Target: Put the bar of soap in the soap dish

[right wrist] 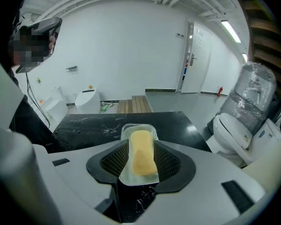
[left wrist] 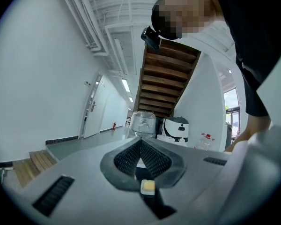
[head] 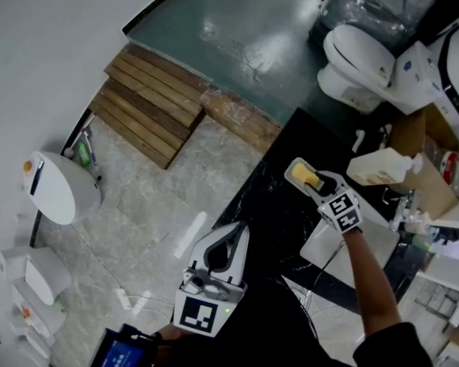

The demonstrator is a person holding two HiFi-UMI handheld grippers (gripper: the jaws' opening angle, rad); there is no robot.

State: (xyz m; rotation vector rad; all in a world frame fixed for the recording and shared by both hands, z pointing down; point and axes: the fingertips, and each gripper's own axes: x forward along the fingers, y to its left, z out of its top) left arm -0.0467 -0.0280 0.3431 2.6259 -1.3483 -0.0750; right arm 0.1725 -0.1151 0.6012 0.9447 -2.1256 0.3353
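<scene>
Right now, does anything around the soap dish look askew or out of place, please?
Nothing stands out: the bar of soap lies straight in the soap dish on the black counter, with the right gripper closed on it.

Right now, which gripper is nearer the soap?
Right. The right gripper has its jaws on either side of the soap; the left gripper is well apart from it, shut and empty, nearer the person.

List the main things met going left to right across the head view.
white fixture → wooden steps → left hand-held gripper → soap dish held in the right hand-held gripper → white bottle → cardboard box
</scene>
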